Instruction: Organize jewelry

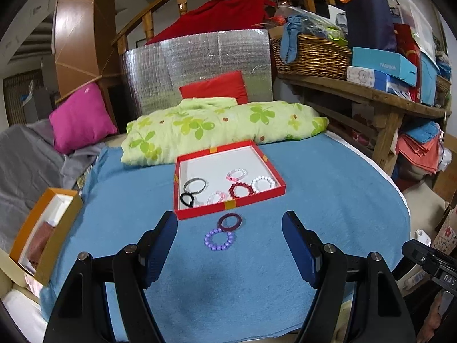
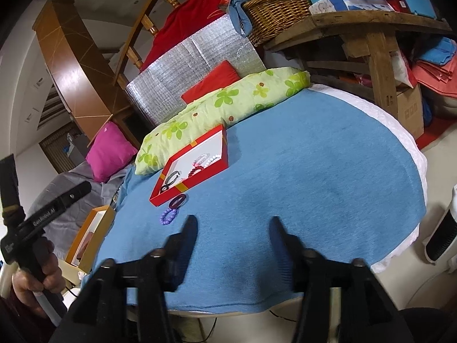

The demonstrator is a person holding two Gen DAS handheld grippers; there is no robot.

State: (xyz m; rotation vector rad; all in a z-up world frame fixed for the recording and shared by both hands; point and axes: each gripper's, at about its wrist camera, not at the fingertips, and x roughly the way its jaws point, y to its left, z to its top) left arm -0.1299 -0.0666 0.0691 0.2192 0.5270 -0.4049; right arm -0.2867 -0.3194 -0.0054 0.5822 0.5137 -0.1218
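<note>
6 bracelets (image 1: 238, 190) boxed, 2 bracelets (image 1: 220, 239) outside

We count six bracelets inside one red tray (image 1: 258, 197): grey (image 1: 195, 185), black (image 1: 187, 199), two pale pink (image 1: 237, 174) (image 1: 216, 197), dark red (image 1: 240, 190) and white (image 1: 263, 183). Two more lie on the blue cloth (image 1: 328, 200): one purple beaded bracelet (image 1: 219, 239) and one maroon bangle (image 1: 229, 222). One orange box (image 1: 61, 230) sits apart.

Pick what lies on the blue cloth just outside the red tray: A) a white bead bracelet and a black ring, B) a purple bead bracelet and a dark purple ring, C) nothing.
B: the purple bead bracelet and dark purple ring lie touching before the red tray.
</note>
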